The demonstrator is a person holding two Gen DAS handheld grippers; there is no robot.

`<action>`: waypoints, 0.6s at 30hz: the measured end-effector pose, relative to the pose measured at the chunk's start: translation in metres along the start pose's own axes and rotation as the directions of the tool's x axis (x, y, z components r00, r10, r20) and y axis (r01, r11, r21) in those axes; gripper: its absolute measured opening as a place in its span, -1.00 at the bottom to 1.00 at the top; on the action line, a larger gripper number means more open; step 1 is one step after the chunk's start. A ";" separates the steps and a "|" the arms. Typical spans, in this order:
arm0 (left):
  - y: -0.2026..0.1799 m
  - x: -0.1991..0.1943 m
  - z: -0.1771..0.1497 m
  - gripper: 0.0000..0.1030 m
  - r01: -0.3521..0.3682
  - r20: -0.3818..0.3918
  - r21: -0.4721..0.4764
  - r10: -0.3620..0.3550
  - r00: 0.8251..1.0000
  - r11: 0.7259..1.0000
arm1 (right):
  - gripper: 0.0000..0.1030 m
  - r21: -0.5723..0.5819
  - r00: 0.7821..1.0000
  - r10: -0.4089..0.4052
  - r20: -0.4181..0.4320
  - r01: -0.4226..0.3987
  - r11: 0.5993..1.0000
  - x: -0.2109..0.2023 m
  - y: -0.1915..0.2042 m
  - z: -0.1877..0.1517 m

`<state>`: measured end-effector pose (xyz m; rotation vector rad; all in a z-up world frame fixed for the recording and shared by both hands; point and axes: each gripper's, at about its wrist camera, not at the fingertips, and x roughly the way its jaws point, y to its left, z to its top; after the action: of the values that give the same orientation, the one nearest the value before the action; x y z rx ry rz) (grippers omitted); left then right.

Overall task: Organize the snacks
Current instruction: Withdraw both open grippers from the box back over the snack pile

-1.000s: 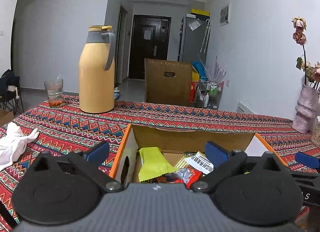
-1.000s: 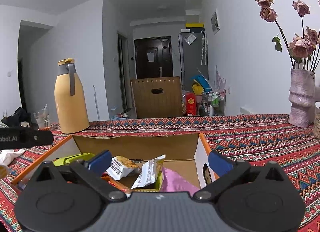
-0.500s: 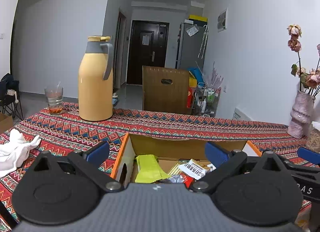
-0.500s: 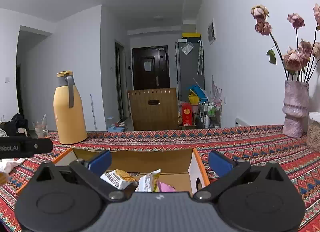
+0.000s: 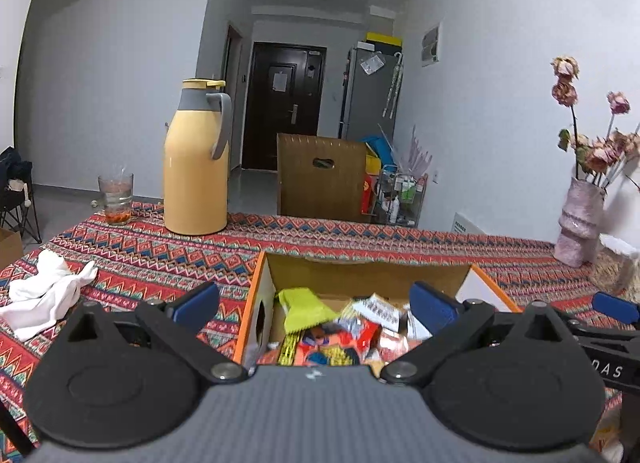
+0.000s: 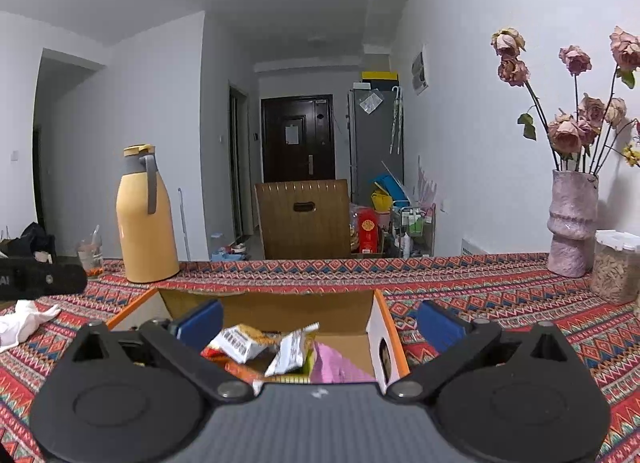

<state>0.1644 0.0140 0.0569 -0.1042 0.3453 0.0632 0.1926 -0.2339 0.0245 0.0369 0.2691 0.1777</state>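
Cardboard box, orange-edged, open-topped, on the patterned tabletop, directly ahead of both claws. Contents: loose snack packets, including a lime-green packet at the box's left end, a white barcoded packet mid-box, and a pink packet toward the right end.

Left claw: blue pads spread wide apart, nothing between them, poised over the box's left portion.

Right claw: pads likewise apart and empty, over the right portion.

Also on the tabletop: yellow thermos jug, drinking glass, crumpled white cloth, pink vase of dried roses, lidded jar.
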 end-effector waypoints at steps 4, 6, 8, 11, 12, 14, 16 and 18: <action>0.006 -0.011 -0.012 1.00 0.006 -0.024 0.009 -0.006 1.000 1.000 | 1.00 -0.012 1.000 -0.005 -0.027 0.005 1.000 -0.017 0.001 -0.012; 0.009 -0.016 -0.020 1.00 0.009 -0.037 0.018 -0.008 0.999 1.000 | 1.00 -0.015 0.999 -0.004 -0.038 0.004 1.000 -0.026 0.000 -0.018; 0.012 -0.018 -0.028 1.00 0.011 -0.055 0.025 -0.009 0.998 1.000 | 1.00 -0.014 0.999 -0.004 -0.053 0.003 1.000 -0.034 0.000 -0.025; 0.015 -0.021 -0.042 1.00 0.014 -0.092 0.032 -0.011 0.996 0.999 | 1.00 -0.018 0.997 -0.004 -0.083 0.002 1.000 -0.043 0.000 -0.036; 0.017 -0.022 -0.046 1.00 0.013 -0.102 0.034 -0.010 0.995 0.999 | 1.00 -0.020 0.996 -0.005 -0.092 0.003 1.000 -0.045 0.000 -0.040; 0.021 -0.023 -0.054 1.00 0.013 -0.125 0.034 -0.009 0.992 0.999 | 1.00 -0.023 0.993 -0.005 -0.116 0.002 1.000 -0.050 0.001 -0.048; 0.025 -0.025 -0.062 1.00 0.014 -0.145 0.033 -0.009 0.989 0.999 | 1.00 -0.025 0.991 -0.006 -0.136 0.003 1.000 -0.054 0.002 -0.055; 0.029 -0.027 -0.070 1.00 0.015 -0.164 0.034 -0.009 0.986 0.999 | 1.00 -0.027 0.988 -0.007 -0.155 0.003 1.000 -0.057 0.003 -0.062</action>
<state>0.1132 0.0334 -0.0020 -0.0767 0.5097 0.0368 0.1218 -0.2404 -0.0200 -0.0038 0.4220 0.1792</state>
